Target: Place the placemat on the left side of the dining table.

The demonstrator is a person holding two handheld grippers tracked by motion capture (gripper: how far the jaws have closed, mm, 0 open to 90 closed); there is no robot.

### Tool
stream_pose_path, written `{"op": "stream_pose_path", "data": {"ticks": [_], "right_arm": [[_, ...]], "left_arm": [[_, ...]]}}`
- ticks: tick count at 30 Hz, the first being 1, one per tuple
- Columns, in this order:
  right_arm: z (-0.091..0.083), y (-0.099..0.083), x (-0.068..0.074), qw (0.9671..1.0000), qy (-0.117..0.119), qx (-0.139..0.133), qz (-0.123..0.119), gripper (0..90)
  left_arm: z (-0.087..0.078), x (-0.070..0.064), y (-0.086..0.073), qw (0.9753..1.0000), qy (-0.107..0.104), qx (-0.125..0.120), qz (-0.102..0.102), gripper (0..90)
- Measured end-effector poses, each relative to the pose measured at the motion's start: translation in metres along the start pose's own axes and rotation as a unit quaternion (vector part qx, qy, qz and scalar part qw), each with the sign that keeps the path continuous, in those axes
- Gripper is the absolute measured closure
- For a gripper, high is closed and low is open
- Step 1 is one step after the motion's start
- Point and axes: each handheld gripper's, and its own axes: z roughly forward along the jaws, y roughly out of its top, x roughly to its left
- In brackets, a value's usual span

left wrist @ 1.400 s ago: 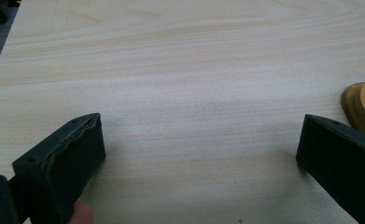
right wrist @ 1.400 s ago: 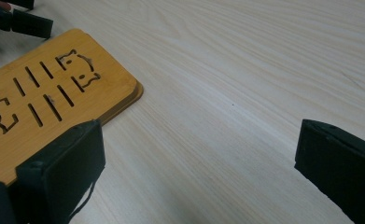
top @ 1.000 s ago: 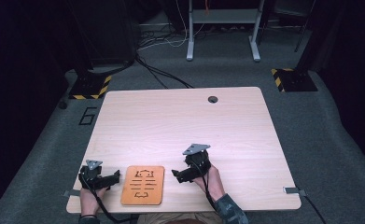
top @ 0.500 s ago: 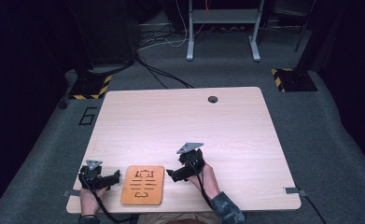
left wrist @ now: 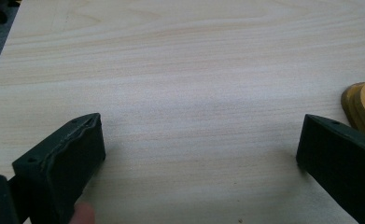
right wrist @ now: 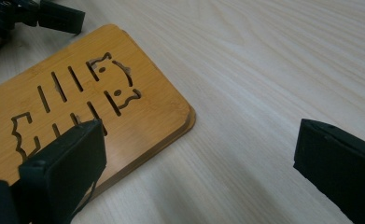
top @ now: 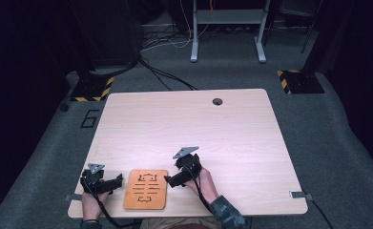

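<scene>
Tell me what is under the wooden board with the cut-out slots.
The wooden board lies flat on the table; pale tabletop shows around it. Whatever lies directly beneath the board is covered.

Pale wooden table (top: 232,129); black cables (top: 165,76) on grey carpet (top: 336,143)

floor: grey carpet (top: 346,143) | desk: pale wood table (top: 184,124) | surroundings: dark

Orange-brown bamboo board (top: 146,189) with cut-out slots, pale wood-grain table (top: 189,124), black claws
</scene>
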Motion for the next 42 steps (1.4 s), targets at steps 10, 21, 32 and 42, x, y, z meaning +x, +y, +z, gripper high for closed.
{"op": "stream_pose_path", "data": {"ticks": [10, 21, 32, 42], "right_arm": [[0.016, 0.002, 0.014, 0.9996, 0.002, 0.025, -0.017, 1.5], [0.03, 0.004, 0.025, 0.9979, -0.007, 0.044, -0.047, 2.0], [0.037, 0.002, 0.028, 0.9975, -0.01, 0.056, -0.043, 1.8], [0.036, 0.0, 0.021, 0.9977, -0.005, 0.063, -0.024, 1.4]], "left_arm": [[0.0, 0.0, 0.0, 1.0, 0.001, -0.001, -0.001, 1.0], [0.0, 0.0, 0.0, 1.0, 0.001, -0.001, -0.001, 1.0], [0.0, 0.0, 0.0, 1.0, 0.001, 0.0, -0.001, 1.0], [0.0, 0.0, 0.0, 1.0, 0.001, 0.0, 0.0, 1.0]]}}
